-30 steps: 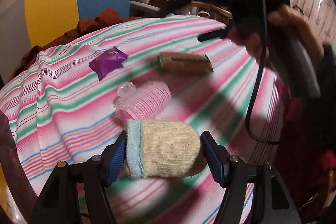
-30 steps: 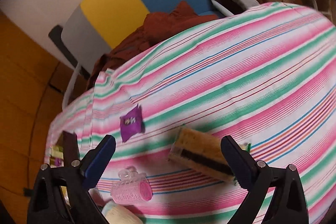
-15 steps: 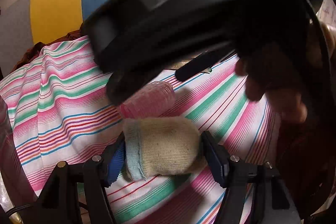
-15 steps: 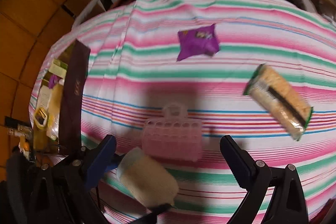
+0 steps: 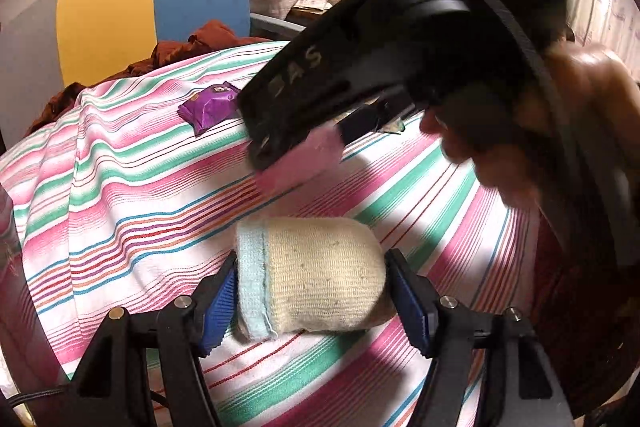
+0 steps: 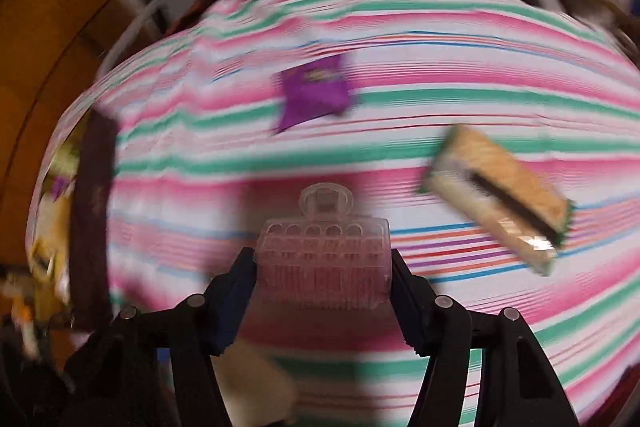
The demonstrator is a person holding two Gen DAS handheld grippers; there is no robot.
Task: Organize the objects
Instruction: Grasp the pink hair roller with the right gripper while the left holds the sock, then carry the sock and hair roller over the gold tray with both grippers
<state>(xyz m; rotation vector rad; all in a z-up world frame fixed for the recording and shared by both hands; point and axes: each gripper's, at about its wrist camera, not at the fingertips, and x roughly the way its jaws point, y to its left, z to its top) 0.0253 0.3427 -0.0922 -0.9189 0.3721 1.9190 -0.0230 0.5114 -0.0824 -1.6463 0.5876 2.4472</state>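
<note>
My left gripper (image 5: 314,301) is shut on a rolled cream sock (image 5: 316,273) with a pale blue cuff, low over the striped tablecloth (image 5: 132,195). In the right wrist view my right gripper (image 6: 323,279) is shut on a pink hair roller (image 6: 324,259) with a clear clip, its pads pressing both ends. From the left wrist view the right tool's black body (image 5: 380,39) and the person's hand (image 5: 560,131) hang over the roller (image 5: 296,165), hiding most of it. The sock (image 6: 252,379) shows blurred below the right fingers.
A purple snack packet (image 6: 312,93) lies farther back, and a wrapped cracker pack (image 6: 496,191) lies to the right. A dark brown box (image 6: 94,211) with several small items stands at the table's left edge. A yellow and blue chair (image 5: 152,3) with rust cloth stands behind.
My right gripper came down from wide open and closed on the pink roller. The left gripper kept hold of the sock and barely moved.
</note>
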